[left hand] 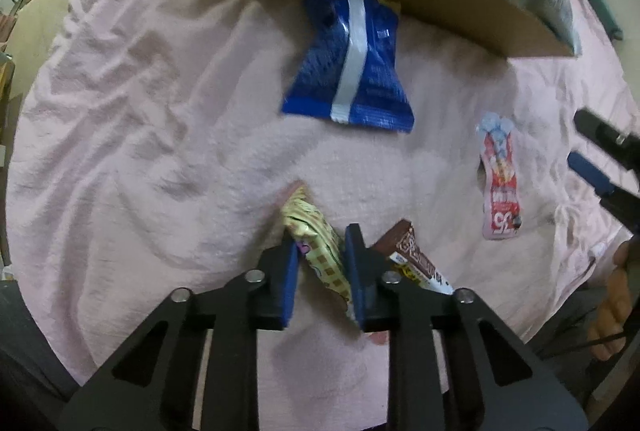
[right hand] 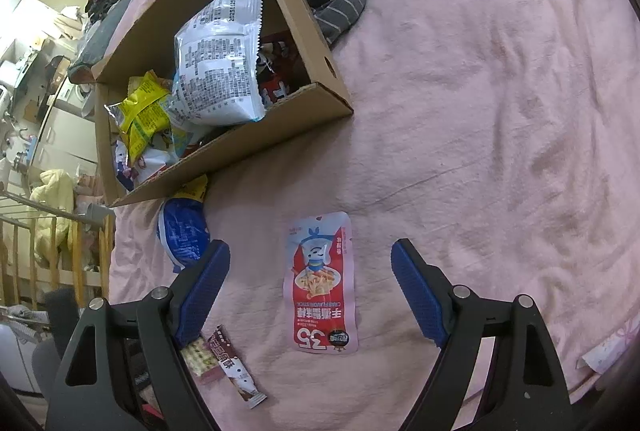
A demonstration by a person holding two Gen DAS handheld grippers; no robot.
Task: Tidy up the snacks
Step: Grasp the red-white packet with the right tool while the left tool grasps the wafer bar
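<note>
Between the left gripper point(left hand: 322, 255) pads, a cream checked snack bar point(left hand: 316, 251) is sitting clamped, brown bar point(left hand: 416, 261) lying just right of it. Right gripper point(right hand: 310, 287) is hanging wide open over the red pouch point(right hand: 322, 283), gripping nothing. Box point(right hand: 256, 147) is sitting ahead-left, blue bag point(left hand: 352, 63) touching its near wall.

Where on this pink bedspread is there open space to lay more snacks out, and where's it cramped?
The widest bare stretch of pink bedspread lies right of the cardboard box and the red crab-stick pouch. Another lies left of the blue bag. It is crowded below the box, where the blue bag, the cream checked wrapper and the brown bar cluster.
</note>
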